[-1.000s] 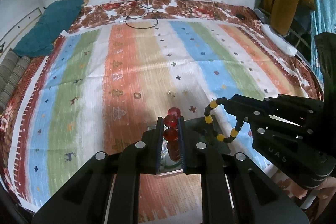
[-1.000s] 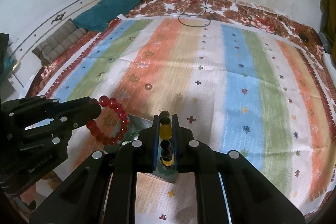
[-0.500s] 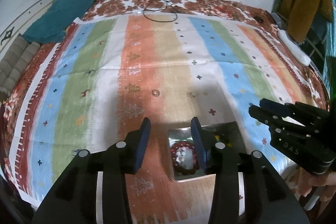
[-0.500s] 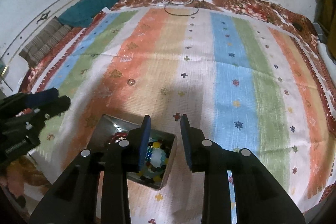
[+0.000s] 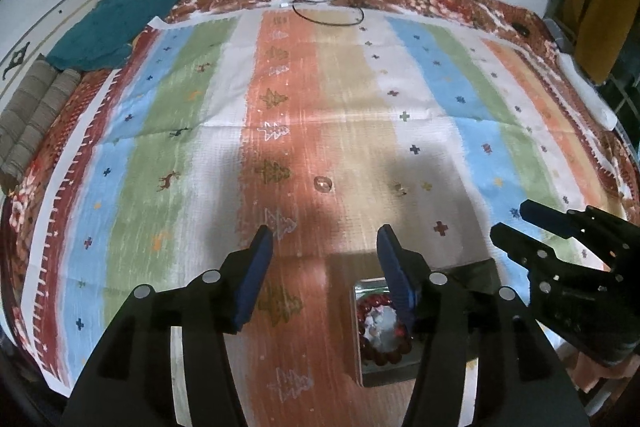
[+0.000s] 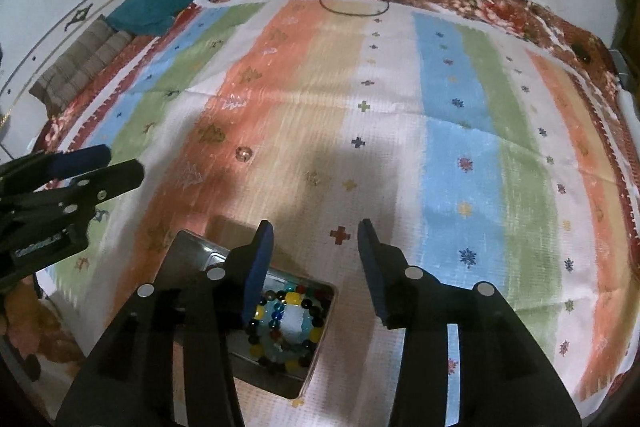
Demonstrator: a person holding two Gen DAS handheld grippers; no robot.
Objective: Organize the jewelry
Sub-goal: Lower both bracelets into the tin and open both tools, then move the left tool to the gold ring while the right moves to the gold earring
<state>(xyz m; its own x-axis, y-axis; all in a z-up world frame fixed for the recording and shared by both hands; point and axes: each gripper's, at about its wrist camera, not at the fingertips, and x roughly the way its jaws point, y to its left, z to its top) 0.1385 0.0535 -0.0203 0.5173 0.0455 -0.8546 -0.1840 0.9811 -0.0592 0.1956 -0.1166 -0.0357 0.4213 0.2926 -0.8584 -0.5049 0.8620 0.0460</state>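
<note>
Both tongs are released: our left tongs (image 5: 326, 239) hang spread above the striped sheet (image 5: 348, 99), and our right tongs (image 6: 316, 233) gape the same way, holding nothing. Below them sits the metal tray (image 6: 188, 251) (two compartments, side by side). We see the red bracelet (image 5: 380, 355) coiled in one compartment and the black-and-yellow bracelet (image 6: 290, 331) in the other. Farther out on the sheet lies a small ring (image 5: 323, 183).

Bare striped cloth (image 6: 392, 131) ahead, small ring (image 6: 243, 153) lying mid-cloth, metal tray (image 6: 320, 343) below.
</note>
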